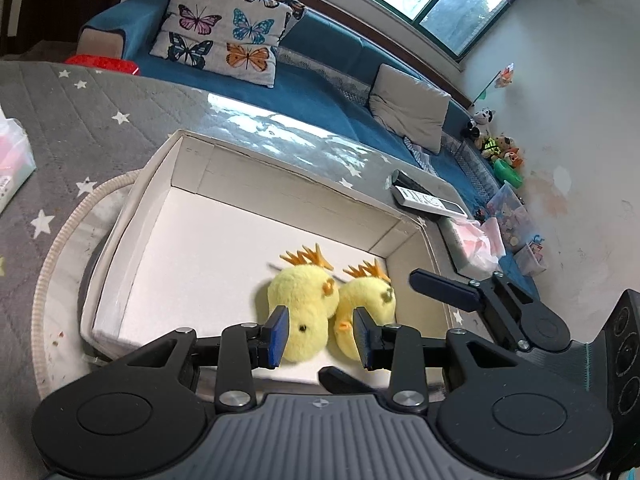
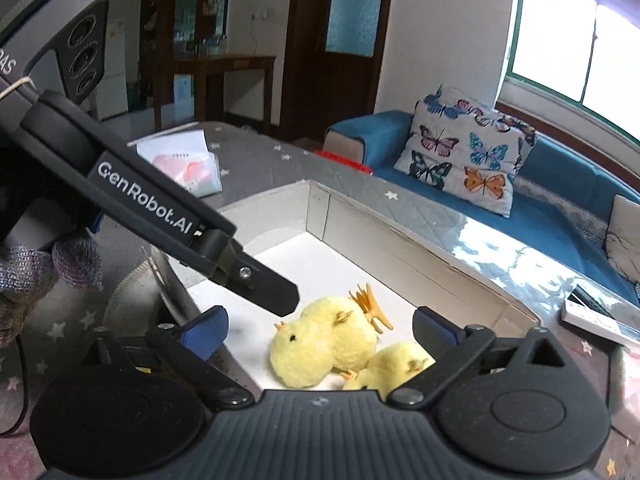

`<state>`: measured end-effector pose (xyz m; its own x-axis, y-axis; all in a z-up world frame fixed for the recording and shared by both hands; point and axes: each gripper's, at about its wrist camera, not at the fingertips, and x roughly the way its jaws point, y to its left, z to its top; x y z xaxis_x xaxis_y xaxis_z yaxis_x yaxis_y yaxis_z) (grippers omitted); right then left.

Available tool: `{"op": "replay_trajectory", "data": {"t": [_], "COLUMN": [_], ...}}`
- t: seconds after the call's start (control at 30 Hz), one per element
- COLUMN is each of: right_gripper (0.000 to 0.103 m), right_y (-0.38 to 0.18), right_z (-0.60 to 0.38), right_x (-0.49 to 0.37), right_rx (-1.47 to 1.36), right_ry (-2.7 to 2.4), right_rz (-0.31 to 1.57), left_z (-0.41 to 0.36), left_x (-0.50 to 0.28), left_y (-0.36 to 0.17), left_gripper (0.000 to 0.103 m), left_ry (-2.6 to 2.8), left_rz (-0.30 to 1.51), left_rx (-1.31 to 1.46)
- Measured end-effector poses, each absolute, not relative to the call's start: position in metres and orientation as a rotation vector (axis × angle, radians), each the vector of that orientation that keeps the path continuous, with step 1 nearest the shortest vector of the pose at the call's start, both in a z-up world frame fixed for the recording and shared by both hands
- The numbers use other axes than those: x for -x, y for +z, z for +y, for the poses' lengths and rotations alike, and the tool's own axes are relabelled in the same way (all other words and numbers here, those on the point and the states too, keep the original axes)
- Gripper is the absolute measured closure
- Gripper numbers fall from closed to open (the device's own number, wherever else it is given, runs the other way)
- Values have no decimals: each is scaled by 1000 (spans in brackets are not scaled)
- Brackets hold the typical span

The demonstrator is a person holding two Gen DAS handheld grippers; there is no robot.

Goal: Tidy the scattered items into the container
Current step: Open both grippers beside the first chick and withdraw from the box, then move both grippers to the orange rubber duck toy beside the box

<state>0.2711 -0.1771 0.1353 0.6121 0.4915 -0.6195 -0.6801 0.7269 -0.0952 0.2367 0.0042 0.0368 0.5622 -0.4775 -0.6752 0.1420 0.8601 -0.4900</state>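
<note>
Two yellow plush chick clips lie side by side inside a white cardboard box point(image 1: 280, 184). In the left wrist view the left chick point(image 1: 302, 308) and the right chick point(image 1: 370, 304) rest on the box floor near its front right corner. My left gripper point(image 1: 320, 336) is open just above them, holding nothing. My right gripper point(image 2: 320, 328) is open wide over the same chicks point(image 2: 320, 344), also empty. The box also shows in the right wrist view point(image 2: 400, 240). The left gripper's finger point(image 2: 260, 284) crosses the right wrist view.
The box sits on a grey star-patterned table cover point(image 1: 80, 112) with a ribbed hose point(image 1: 44, 280) curving beside it. A remote control point(image 1: 428, 198) and pink plastic bags point(image 1: 476, 240) lie to the right. A blue sofa with a butterfly cushion point(image 1: 224, 28) stands behind.
</note>
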Motion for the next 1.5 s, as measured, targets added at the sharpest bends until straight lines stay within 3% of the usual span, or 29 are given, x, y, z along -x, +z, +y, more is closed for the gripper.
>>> {"op": "replay_trajectory", "data": {"t": [0.6, 1.5], "right_gripper": [0, 0], "right_y": [141, 102], "right_z": [-191, -178], "right_x": [-199, -156], "right_rx": [364, 386], "right_ry": [700, 821], "right_rz": [516, 622], "left_z": [4, 25], "left_x": [-175, -140], "left_y": [41, 12], "left_gripper": [66, 66], "left_ry": [-354, -271], "left_rz": [881, 936], "left_rx": [374, 402]}}
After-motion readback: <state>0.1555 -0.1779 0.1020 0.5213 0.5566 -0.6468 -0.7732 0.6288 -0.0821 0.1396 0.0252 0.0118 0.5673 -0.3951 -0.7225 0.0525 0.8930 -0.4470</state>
